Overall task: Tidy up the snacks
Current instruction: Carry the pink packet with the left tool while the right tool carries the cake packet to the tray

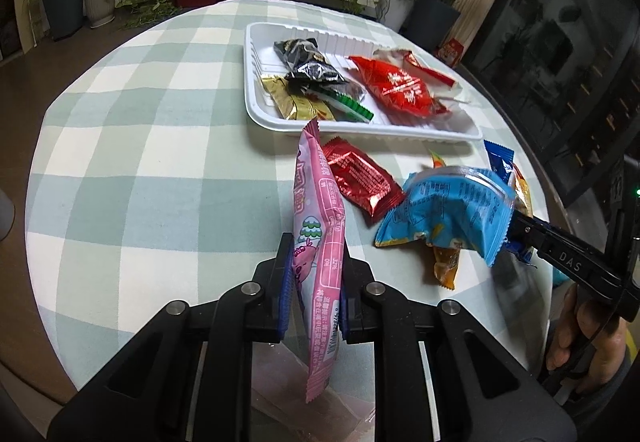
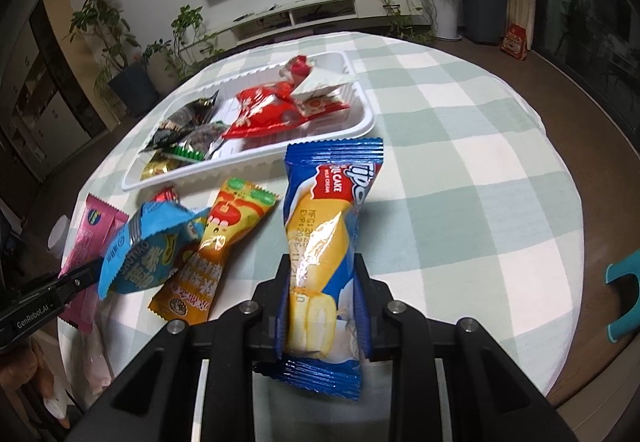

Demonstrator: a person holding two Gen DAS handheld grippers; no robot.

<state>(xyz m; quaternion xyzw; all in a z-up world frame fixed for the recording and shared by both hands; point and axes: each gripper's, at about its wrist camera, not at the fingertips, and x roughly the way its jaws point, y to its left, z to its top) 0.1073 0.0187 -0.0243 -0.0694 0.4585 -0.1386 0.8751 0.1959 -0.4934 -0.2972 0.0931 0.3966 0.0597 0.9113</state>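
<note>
My left gripper (image 1: 316,254) is shut on a pink snack packet (image 1: 316,202), held on edge above the table. My right gripper (image 2: 324,266) is shut on a dark blue cake packet (image 2: 332,210), pads pressing its middle. A puffy light blue packet (image 1: 448,210) sits between the two grippers, beside an orange packet (image 2: 224,242) and a red foil packet (image 1: 360,178) on the cloth. Behind them, a white tray (image 1: 360,128) holds black, gold, green and red packets. In the left wrist view the right gripper (image 1: 520,238) shows partly behind the light blue packet.
The round table wears a green-and-white checked cloth (image 1: 160,162); its edge curves close on every side. A person's hand (image 1: 576,330) grips the right handle. A teal object (image 2: 620,298) stands off the table's right edge. Potted plants and a low TV cabinet line the far wall.
</note>
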